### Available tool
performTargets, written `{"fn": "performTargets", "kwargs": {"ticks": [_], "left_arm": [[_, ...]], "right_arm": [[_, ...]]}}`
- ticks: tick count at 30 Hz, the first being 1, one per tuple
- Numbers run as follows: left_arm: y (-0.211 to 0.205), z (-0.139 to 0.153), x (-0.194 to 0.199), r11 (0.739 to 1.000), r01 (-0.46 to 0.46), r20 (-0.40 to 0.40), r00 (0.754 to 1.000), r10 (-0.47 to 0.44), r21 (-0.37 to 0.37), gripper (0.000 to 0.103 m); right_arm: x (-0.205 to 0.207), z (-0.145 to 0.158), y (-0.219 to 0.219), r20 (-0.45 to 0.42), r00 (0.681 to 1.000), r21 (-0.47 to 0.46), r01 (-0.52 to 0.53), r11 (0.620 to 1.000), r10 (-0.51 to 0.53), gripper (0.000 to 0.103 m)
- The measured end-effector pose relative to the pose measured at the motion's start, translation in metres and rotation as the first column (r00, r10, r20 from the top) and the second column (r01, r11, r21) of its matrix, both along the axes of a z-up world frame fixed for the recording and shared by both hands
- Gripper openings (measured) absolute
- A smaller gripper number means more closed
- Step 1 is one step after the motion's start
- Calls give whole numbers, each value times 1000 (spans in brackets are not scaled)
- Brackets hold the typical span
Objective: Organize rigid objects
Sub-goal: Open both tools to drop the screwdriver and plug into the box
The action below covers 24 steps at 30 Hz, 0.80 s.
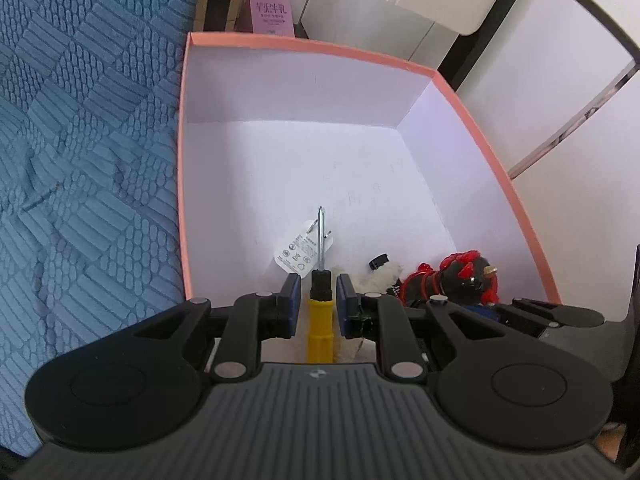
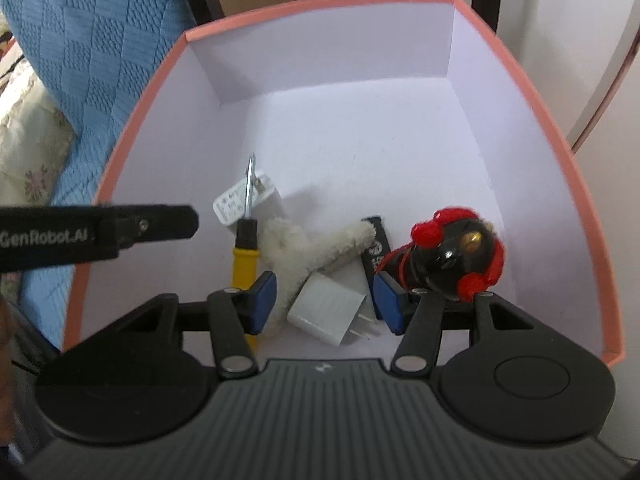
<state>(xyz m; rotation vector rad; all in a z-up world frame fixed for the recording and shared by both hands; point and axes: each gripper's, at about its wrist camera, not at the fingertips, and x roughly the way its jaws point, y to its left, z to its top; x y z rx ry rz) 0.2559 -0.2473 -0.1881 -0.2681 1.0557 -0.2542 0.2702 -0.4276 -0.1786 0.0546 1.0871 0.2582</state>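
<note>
A pink-rimmed white box [image 1: 472, 120] [image 2: 132, 136] holds the objects. A yellow-handled screwdriver [image 1: 319, 320] [image 2: 245, 256] lies at its near end, tip pointing to the far wall. My left gripper [image 1: 318, 300] straddles its handle with a small gap on each side, open. My right gripper [image 2: 325, 300] is open above a white charger [image 2: 326, 312]. A black and red toy [image 2: 452, 256] [image 1: 452, 280] sits by its right finger. A cream plush piece [image 2: 304, 256], a second white charger [image 2: 256, 200] [image 1: 298, 254] and a black stick [image 2: 378, 240] lie nearby.
A blue quilted bedspread [image 1: 80, 160] [image 2: 100, 40] lies left of the box. White panels with black frames [image 1: 540, 60] stand behind and to the right. A pink carton [image 1: 270, 10] stands behind the box. The far half of the box floor [image 1: 320, 168] is bare.
</note>
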Motion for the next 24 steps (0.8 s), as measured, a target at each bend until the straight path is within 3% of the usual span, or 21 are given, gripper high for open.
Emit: {"fn": "performTargets", "kwargs": {"ticks": [9, 24], "left_arm": [[19, 49, -29, 1000, -10, 84, 996, 11, -16, 22], [48, 137, -106, 999, 11, 248, 969, -1, -38, 22]], "right_arm": [[-19, 65, -5, 138, 989, 28, 41, 999, -45, 57], [-90, 167, 11, 352, 934, 55, 53, 997, -68, 57]]}}
